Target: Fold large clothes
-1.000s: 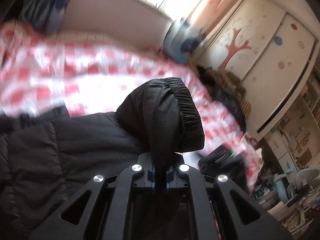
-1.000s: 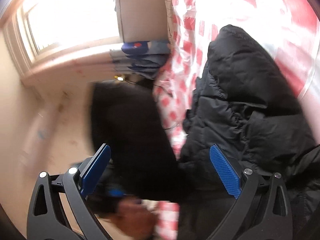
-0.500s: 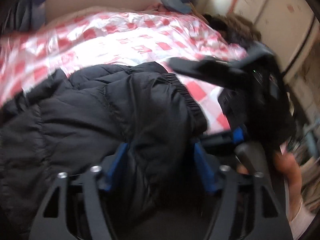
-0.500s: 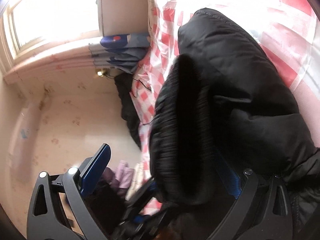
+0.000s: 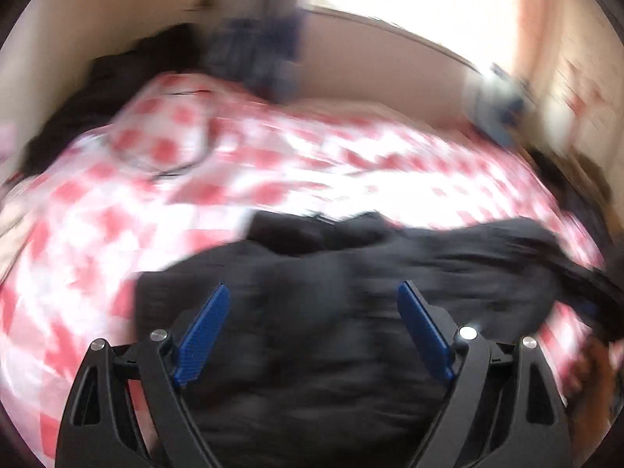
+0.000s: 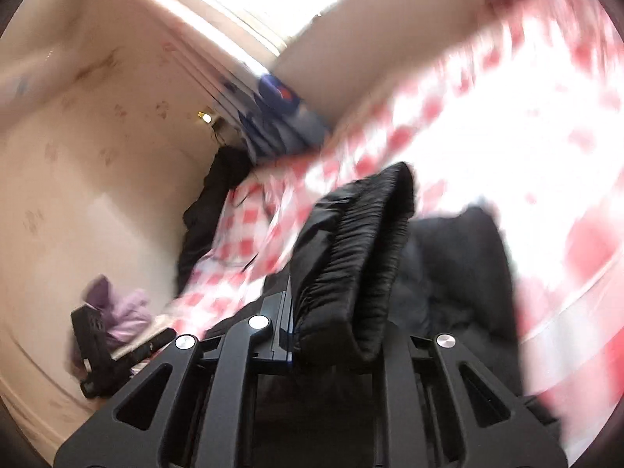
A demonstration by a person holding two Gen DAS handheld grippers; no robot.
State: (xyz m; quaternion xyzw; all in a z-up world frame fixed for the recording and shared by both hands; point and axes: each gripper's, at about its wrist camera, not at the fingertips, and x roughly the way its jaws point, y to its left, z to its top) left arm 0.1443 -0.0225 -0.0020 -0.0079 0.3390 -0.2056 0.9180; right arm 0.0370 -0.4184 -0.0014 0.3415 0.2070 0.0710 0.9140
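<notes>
While the right gripper pinches the elastic cuff at centre frame, the left gripper hangs spread over the black padded jacket, which lies low in frame on the checked bedcover. The jacket looks puffy, light and slippery; the ribbed cuff and hems probably grip best.

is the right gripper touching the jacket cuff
Touching. In the right wrist view the right gripper is shut on the elastic cuff of the black jacket, with the ribbed fabric rising straight out from between its closed fingers.
</notes>
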